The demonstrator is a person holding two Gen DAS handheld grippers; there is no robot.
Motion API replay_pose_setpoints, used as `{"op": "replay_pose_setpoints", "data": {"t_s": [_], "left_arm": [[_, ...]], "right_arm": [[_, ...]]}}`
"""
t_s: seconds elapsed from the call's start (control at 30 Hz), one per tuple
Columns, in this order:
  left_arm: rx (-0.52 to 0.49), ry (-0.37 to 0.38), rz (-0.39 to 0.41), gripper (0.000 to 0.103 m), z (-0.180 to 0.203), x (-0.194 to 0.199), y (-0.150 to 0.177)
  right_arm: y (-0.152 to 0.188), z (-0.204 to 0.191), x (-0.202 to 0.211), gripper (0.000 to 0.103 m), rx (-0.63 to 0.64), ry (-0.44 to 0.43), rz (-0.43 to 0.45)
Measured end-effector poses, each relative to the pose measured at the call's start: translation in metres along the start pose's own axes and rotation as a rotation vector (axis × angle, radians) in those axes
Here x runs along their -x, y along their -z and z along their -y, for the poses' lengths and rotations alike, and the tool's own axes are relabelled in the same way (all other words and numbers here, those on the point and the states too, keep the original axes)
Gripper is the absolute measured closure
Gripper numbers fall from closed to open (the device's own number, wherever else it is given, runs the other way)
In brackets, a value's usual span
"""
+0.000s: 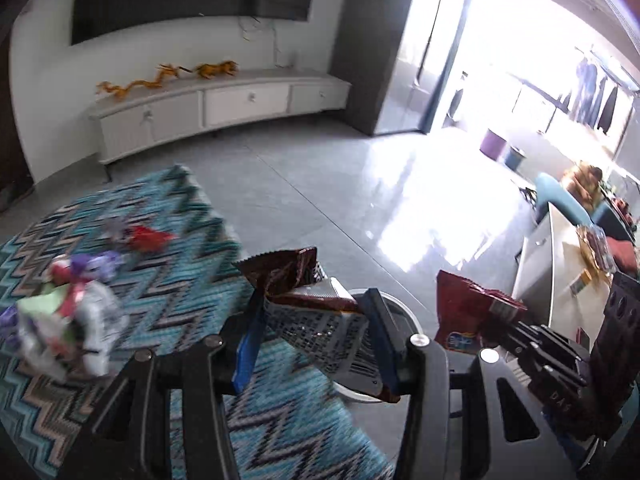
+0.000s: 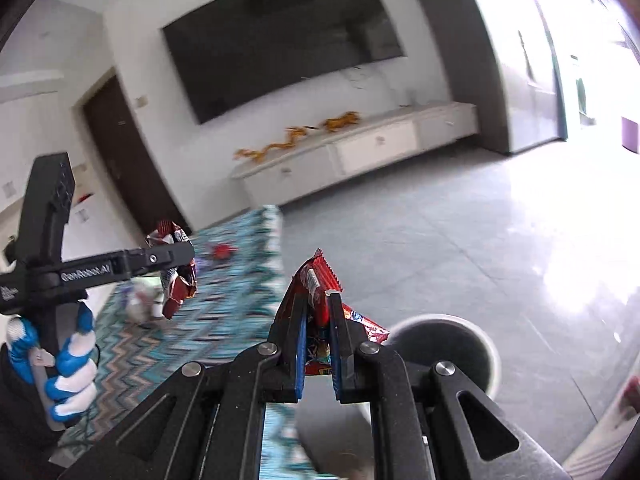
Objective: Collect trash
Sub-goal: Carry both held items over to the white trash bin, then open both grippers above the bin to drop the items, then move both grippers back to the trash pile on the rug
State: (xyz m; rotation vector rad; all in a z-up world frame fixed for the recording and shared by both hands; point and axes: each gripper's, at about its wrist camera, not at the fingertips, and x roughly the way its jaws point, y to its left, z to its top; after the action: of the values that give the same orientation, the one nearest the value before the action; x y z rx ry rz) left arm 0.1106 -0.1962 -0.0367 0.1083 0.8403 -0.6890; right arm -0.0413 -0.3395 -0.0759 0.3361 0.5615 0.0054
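Foil snack wrappers are in transit to the bin (image 2: pixel 448 356), the round grey container on the floor beside the rug (image 1: pixel 168 280). Left gripper (image 1: pixel 316 320) jaws clamp a brown wrapper (image 1: pixel 304 296) above the bin's near rim. Right gripper (image 2: pixel 318 344) jaws are closed on a red wrapper (image 2: pixel 316 292), just left of the bin. Next move: centre each wrapper over the opening, then release. More litter (image 1: pixel 72 300) lies on the rug, well apart from the bin.

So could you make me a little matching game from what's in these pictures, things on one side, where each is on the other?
Things:
1. dark brown wrapper
2. red wrapper
3. orange dragon toy
4. white bin

Places:
A. on the white cabinet
B. in the right hand-held gripper
C. on the grey floor
D. in the left hand-held gripper

Pairs: 1-D, 2-B, 3-A, 4-C
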Motion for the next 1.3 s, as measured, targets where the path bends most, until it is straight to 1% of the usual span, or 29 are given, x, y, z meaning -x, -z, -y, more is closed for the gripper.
{"op": "replay_pose_setpoints", "data": {"t_s": [0.07,0.17,0.3,0.33,0.37,0.4,0.43,0.47,0.53,0.63,0.77,0.87,1.0,1.13,1.3], "left_arm": [[-0.024,0.024,-0.037,0.056,0.019,-0.023,-0.006],[-0.046,0.044,-0.086,0.054,0.036,-0.055,-0.011],[-0.051,0.085,-0.144,0.052,0.050,-0.095,-0.015],[-0.050,0.097,-0.156,0.049,0.054,-0.103,-0.015],[-0.048,0.113,-0.171,0.046,0.057,-0.113,-0.016],[-0.044,0.127,-0.182,0.046,0.059,-0.120,-0.016],[-0.037,0.142,-0.195,0.046,0.061,-0.127,-0.015],[-0.029,0.159,-0.210,0.046,0.063,-0.134,-0.015],[-0.014,0.183,-0.237,0.045,0.065,-0.143,-0.014],[-0.007,0.182,-0.249,0.045,0.062,-0.149,-0.014],[-0.003,0.155,-0.228,0.045,0.052,-0.143,-0.017],[-0.005,0.125,-0.186,0.045,0.045,-0.124,-0.020],[0.001,0.096,-0.126,0.045,0.033,-0.087,-0.019],[0.002,0.042,-0.058,0.045,0.022,-0.050,-0.010],[0.010,-0.065,0.054,0.045,0.001,0.006,0.001]], "right_arm": [[0.001,0.021,-0.007,0.093,-0.018,0.040,-0.015],[0.003,0.048,-0.022,0.093,-0.049,0.080,-0.044],[0.008,0.077,-0.050,0.090,-0.079,0.128,-0.094],[0.008,0.084,-0.054,0.089,-0.084,0.133,-0.100],[0.009,0.092,-0.060,0.086,-0.092,0.145,-0.108],[0.009,0.097,-0.066,0.076,-0.098,0.154,-0.114],[0.010,0.102,-0.071,0.070,-0.106,0.168,-0.121],[0.013,0.108,-0.073,0.060,-0.113,0.182,-0.127],[0.015,0.115,-0.077,0.058,-0.124,0.197,-0.133],[0.019,0.120,-0.074,0.058,-0.141,0.201,-0.139],[0.022,0.112,-0.062,0.058,-0.137,0.200,-0.131],[0.018,0.103,-0.053,0.057,-0.129,0.190,-0.112],[0.009,0.086,-0.042,0.056,-0.113,0.163,-0.086],[0.001,0.060,-0.028,0.056,-0.080,0.118,-0.058],[-0.006,0.027,-0.013,0.056,-0.030,0.066,-0.032]]}}
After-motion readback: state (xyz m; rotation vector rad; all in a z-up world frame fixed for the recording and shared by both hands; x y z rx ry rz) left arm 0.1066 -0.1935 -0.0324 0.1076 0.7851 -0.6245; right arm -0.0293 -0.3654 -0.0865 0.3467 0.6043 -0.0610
